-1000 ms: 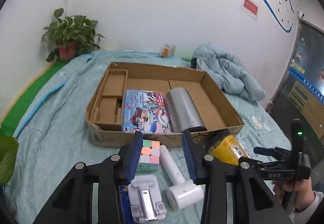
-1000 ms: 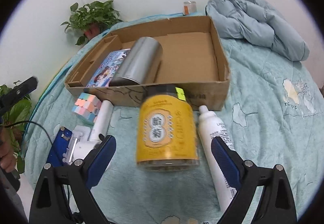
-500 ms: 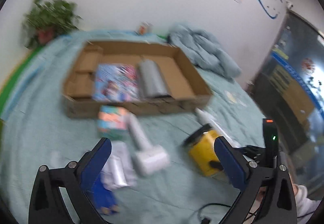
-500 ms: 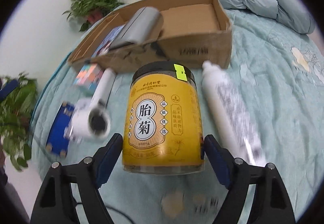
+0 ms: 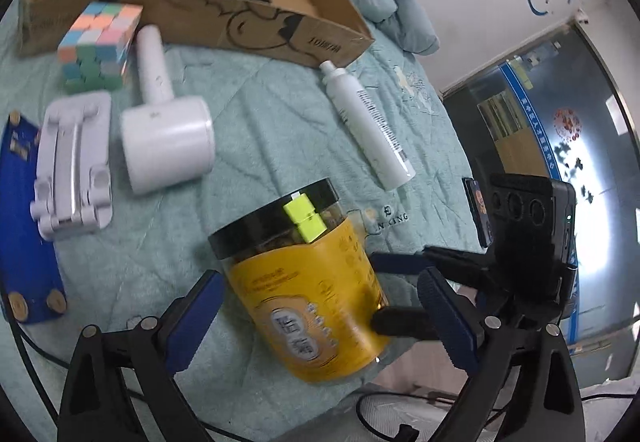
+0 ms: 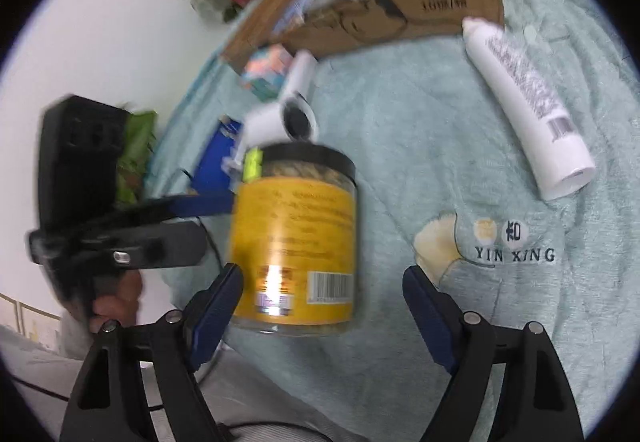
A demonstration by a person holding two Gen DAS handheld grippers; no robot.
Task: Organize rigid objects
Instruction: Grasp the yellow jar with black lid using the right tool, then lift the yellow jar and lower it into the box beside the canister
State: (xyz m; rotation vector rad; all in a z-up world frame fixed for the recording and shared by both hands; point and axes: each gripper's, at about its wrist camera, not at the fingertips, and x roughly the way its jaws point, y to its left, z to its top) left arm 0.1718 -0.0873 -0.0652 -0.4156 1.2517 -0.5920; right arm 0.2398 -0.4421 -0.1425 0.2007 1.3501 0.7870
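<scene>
left claw point(image 5: 320, 318) lowered, now straddling yellow jar point(image 5: 308, 294), apparently untouched

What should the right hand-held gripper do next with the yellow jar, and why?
Probably close the right hand-held gripper a little further on the yellow plastic jar with the black lid: its jaws have just been closing, the jar sits between them, but one pad stands clear of it.

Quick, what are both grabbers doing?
Left gripper: open, just closing, jar between jaws, ungripped.
Right gripper: open, just closing, jar between jaws, ungripped.
</scene>
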